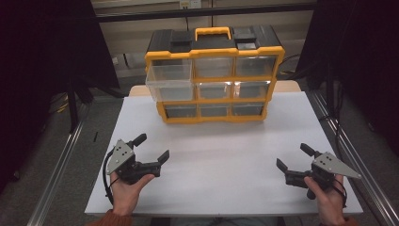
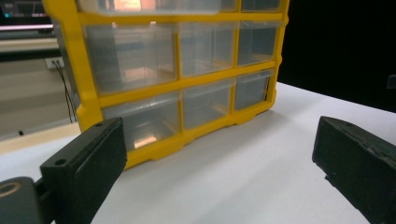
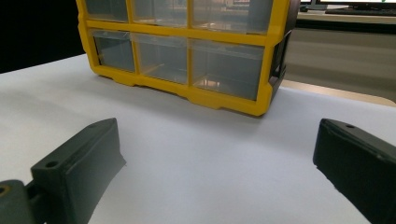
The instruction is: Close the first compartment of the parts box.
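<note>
While both my left gripper [image 1: 151, 147] and right gripper [image 1: 293, 157] wait with jaws apart, the pulled-out top-left drawer [image 1: 169, 83] of the far organizer [image 1: 214, 75] could drop if I bump it.

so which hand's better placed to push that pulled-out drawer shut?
Left, probably. The open drawer juts from the organizer's top-left corner, on the same side as the left tongs. The right tongs, also open, would need to cross over.
</note>
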The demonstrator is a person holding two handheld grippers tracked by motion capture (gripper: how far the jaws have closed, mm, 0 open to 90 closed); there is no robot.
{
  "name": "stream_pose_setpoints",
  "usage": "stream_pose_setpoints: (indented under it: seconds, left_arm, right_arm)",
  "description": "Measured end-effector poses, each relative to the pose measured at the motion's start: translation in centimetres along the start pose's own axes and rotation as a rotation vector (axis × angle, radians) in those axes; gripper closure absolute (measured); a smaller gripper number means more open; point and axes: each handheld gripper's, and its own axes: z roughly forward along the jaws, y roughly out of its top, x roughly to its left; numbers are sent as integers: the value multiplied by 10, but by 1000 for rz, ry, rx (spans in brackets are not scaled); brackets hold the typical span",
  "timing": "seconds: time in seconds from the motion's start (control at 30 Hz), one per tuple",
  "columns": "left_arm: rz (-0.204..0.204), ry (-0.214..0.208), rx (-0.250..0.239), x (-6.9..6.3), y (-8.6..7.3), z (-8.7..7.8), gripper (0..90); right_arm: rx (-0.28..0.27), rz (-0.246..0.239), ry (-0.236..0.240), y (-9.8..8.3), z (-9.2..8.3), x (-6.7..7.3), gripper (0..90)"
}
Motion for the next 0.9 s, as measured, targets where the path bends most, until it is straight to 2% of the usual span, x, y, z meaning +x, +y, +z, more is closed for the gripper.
stream_pose_setpoints:
  seconds: [0.03, 0.1, 0.2, 0.3, 0.4, 0.53, 0.6, 0.63, 0.67, 0.7, 0.83, 0.87, 0.9]
  left_arm:
    - [-2, 13, -5, -1, 2, 1, 33]
    - [3, 2, -16, 0, 6, 4, 22]
    - [4, 23, -26, 2, 12, 7, 27]
    - [26, 28, -26, 6, 17, 7, 42]
    - [8, 36, -35, 11, 20, 6, 48]
    - [8, 31, -55, 13, 27, 8, 68]
    - [27, 31, -59, 12, 33, 9, 76]
    - [54, 24, -61, 12, 37, 9, 97]
    - [62, 19, -58, 11, 38, 9, 153]
    - [73, 16, -49, 11, 42, 11, 165]
    - [41, 17, -79, 10, 53, 14, 168]
    - [50, 14, -74, 11, 54, 14, 170]
    - [37, 11, -77, 10, 56, 15, 171]
  right_arm:
    - [4, 0, 4, 0, 0, 0, 9]
    - [4, 2, 5, 0, 0, 0, 9]
    - [-2, 4, 6, 0, 0, -1, 8]
    - [2, 2, 5, 0, -1, -1, 9]
    - [0, 2, 8, 0, 0, -1, 9]
    - [7, 3, 6, 0, 0, 0, 9]
    - [6, 2, 7, 0, 0, -1, 9]
    - [3, 3, 6, 0, 0, -1, 8]
    - [1, 4, 2, 0, 0, -1, 7]
    - [1, 4, 2, 0, 0, -1, 7]
    - [2, 3, 5, 0, -1, -1, 6]
    - [3, 3, 5, 0, -1, -1, 6]
    - [3, 2, 6, 0, -1, -1, 6]
